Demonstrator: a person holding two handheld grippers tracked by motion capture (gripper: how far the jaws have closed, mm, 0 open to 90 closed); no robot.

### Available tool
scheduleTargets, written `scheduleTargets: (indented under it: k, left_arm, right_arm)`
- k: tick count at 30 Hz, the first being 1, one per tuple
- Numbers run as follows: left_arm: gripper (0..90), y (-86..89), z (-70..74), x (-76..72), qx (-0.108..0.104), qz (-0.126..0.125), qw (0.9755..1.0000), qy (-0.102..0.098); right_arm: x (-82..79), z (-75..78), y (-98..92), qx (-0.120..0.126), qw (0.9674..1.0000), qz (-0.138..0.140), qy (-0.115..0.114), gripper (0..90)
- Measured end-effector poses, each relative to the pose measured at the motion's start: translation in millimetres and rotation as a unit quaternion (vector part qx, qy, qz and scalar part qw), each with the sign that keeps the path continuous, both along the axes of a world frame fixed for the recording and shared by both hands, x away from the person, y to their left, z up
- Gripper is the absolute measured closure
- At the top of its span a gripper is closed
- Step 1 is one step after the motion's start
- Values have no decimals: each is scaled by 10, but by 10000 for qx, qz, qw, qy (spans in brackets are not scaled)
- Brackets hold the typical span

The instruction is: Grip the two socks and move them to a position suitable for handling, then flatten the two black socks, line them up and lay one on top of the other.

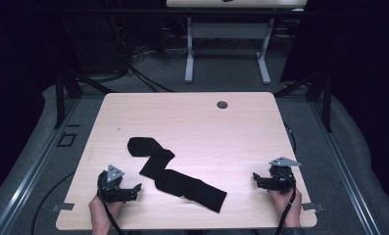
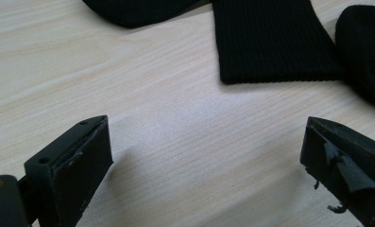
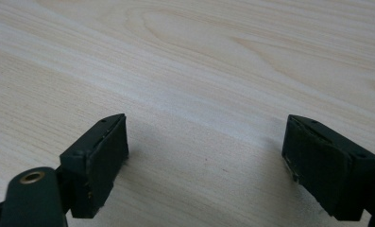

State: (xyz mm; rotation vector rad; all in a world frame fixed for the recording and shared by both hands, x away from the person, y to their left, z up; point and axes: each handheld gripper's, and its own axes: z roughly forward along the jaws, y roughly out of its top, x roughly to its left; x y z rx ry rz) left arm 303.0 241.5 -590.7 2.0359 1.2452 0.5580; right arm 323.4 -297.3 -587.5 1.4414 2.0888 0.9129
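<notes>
Two black socks lie across the front middle of the wooden table [image 1: 197,117]. One sock [image 1: 150,154] is bent, and the other sock [image 1: 192,188] stretches toward the front edge. My left gripper [image 1: 134,190] rests low at the front left, open, pointing toward the socks with a gap of bare wood between. In the left gripper view a ribbed sock cuff [image 2: 270,42] lies ahead of the open left gripper [image 2: 204,137], with a second sock [image 2: 364,52] at the right. My right gripper [image 1: 257,180] rests at the front right, open. Bare wood lies between the jaws of the right gripper [image 3: 206,137].
A round grey cable grommet [image 1: 222,105] sits near the table's far edge. Behind the table stands another desk with white legs [image 1: 189,58], and cables [image 1: 138,73] lie on the grey floor. Dark frame posts [image 1: 60,93] flank the table.
</notes>
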Motion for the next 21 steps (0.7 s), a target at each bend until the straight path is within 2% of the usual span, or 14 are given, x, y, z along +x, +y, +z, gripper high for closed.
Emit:
scheduleTargets:
  k: [8,11,16,18,21]
  left_arm:
    - [28,-7,-5,-4,46,30,10000,-27]
    - [20,-13,-2,11,46,36,10000,41]
    - [23,-21,45,6,-112,65,9999,-10]
    - [23,-41,79,17,-123,11,9999,-14]
    - [23,-101,143,32,-147,-86,9999,-14]
  right_arm:
    - [-1,1,-1,-11,10000,-1,0,146]
    - [-1,3,1,-25,10000,11,14,142]
    - [-2,12,23,-56,9999,56,80,121]
    - [4,23,34,-63,9997,116,186,84]
    - [-38,42,67,236,9992,147,285,77]
